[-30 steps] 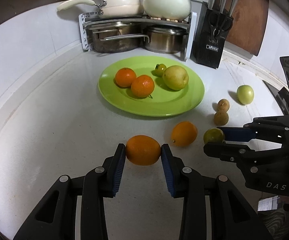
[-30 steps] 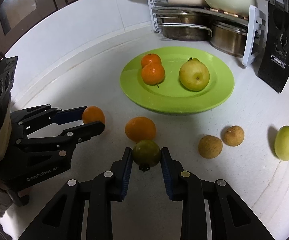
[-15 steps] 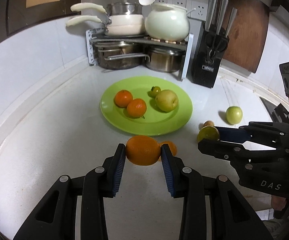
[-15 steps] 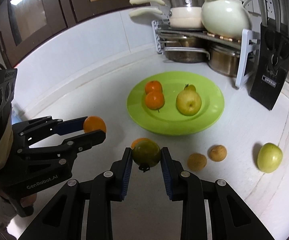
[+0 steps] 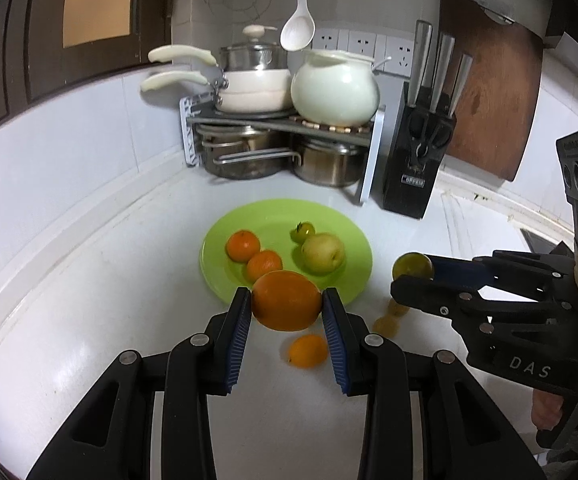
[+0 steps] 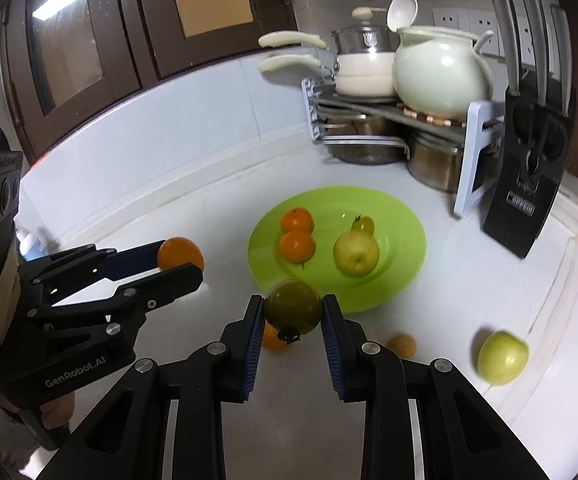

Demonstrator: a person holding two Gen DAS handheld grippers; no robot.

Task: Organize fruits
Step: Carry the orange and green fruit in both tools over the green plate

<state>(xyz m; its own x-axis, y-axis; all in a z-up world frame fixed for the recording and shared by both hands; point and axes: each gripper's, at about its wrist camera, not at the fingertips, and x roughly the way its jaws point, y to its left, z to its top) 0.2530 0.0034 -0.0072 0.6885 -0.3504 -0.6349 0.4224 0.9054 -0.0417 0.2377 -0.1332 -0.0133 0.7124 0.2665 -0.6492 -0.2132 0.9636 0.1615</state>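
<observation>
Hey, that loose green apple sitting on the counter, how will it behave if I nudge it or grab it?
The green apple looks round and rests on the bare counter, so a nudge would probably send it rolling. Its skin looks smooth and glossy, so flat pads may slip unless centred. It seems firm, likely not squashing.

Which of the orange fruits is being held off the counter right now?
The big orange clamped in the left tongs. Two smaller oranges lie on the green plate; another orange one sits on the counter.

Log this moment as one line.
left gripper: shut on orange | right gripper: shut on green tomato | both above counter, facing green plate
</observation>
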